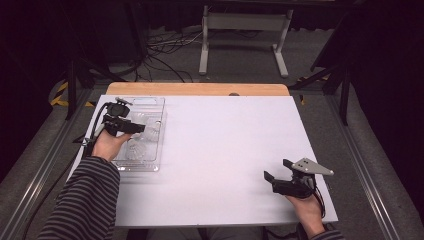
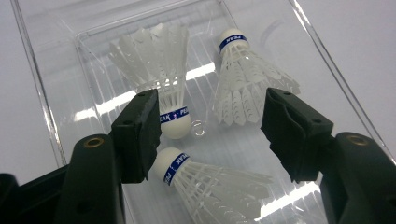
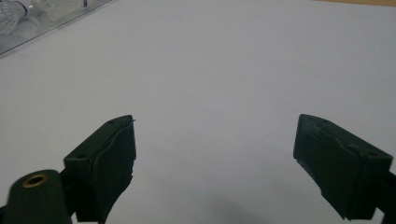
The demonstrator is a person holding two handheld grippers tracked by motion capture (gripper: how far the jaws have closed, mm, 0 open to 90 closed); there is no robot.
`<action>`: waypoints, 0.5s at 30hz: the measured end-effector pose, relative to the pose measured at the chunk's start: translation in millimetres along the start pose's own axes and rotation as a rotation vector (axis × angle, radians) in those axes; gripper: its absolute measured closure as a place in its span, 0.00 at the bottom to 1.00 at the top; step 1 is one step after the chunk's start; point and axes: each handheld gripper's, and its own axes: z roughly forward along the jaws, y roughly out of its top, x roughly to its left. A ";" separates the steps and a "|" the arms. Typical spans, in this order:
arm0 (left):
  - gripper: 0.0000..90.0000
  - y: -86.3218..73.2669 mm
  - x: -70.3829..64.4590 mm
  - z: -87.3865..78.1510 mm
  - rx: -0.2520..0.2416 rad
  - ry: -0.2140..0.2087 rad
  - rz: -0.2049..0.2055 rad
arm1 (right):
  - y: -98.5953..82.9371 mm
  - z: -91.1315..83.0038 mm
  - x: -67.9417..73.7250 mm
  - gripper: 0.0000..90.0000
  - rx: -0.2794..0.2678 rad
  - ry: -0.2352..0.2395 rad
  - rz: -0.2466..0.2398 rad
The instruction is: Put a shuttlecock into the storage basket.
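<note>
Left gripper view, near to far: the left gripper (image 2: 210,135) hangs over a clear plastic tray (image 2: 42,93) w/ its two black jaws spread wide, holding nothing. Right under the jaws lies one shuttlecock (image 2: 205,184) on its side, cork end by the left jaw. A bit farther, a 2nd shuttlecock (image 2: 163,70) points its cork toward the camera, just beside that same jaw, so it looks like the one the person wants to grab. A 3rd shuttlecock (image 2: 247,74) lies farther back, cork end away. The jaws are probably open so a birdie can fit between them. From the high view, the tray sits at the table's (image 1: 225,150) far left, w/ the left gripper above it. The right gripper (image 1: 280,172) rests near the front right corner, well apart from the tray, jaws also spread & empty, prob. just waiting out of the way.
</note>
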 end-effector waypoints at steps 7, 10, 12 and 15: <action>0.38 -2.9 -2.7 -6.2 -0.018 -0.017 0.014 | -0.1 -0.1 0.0 0.15 0.000 -0.004 0.001; 0.35 -4.8 -4.1 -7.3 -0.030 -0.020 0.024 | -0.2 -0.2 -0.1 0.15 0.001 -0.004 0.001; 0.35 -6.2 -5.4 -8.4 -0.039 -0.016 0.034 | -0.2 -0.2 -0.1 0.15 0.003 -0.003 0.001; 0.35 -8.0 -7.7 -9.9 -0.042 -0.021 0.042 | -0.2 -0.2 -0.2 0.15 0.003 -0.003 0.001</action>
